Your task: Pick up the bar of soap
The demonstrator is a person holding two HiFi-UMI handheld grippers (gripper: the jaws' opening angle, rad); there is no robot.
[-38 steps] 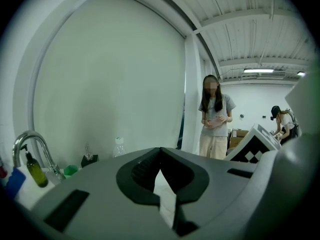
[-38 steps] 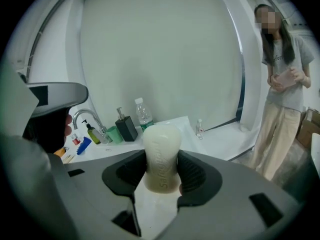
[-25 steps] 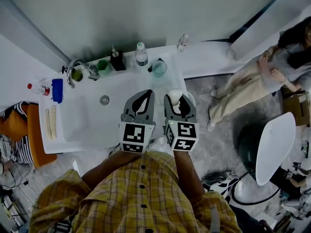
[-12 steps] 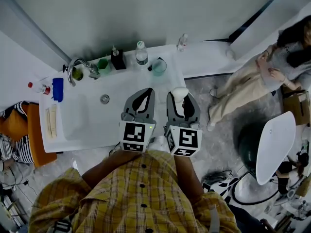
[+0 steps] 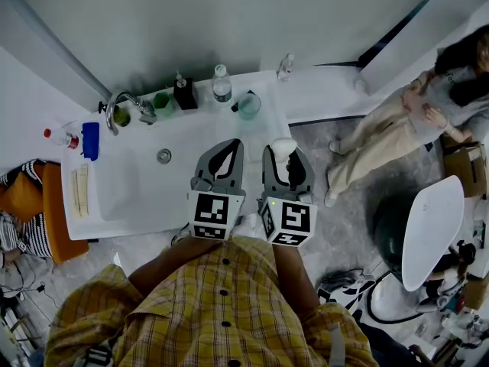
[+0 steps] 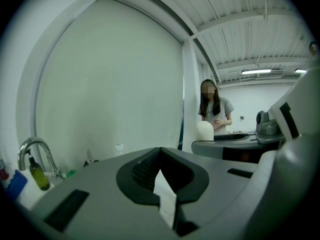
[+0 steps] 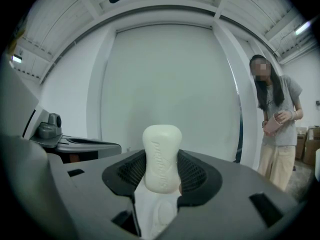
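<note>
Before me, white table (image 5: 137, 193) with basin: faucet (image 5: 114, 109), black pump bottle (image 5: 184, 95), water bottle (image 5: 222, 85), teal cup (image 5: 249, 107) along back edge; person (image 5: 405, 125) off right. Bar of soap (image 7: 161, 156): pale cream, rounded oblong, embossed lettering, upright. My right gripper (image 7: 161, 170) pinches its lower half, top clear of jaws, above table's right end. Left gripper (image 6: 160, 159) just beside, jaws pressed together.
</note>
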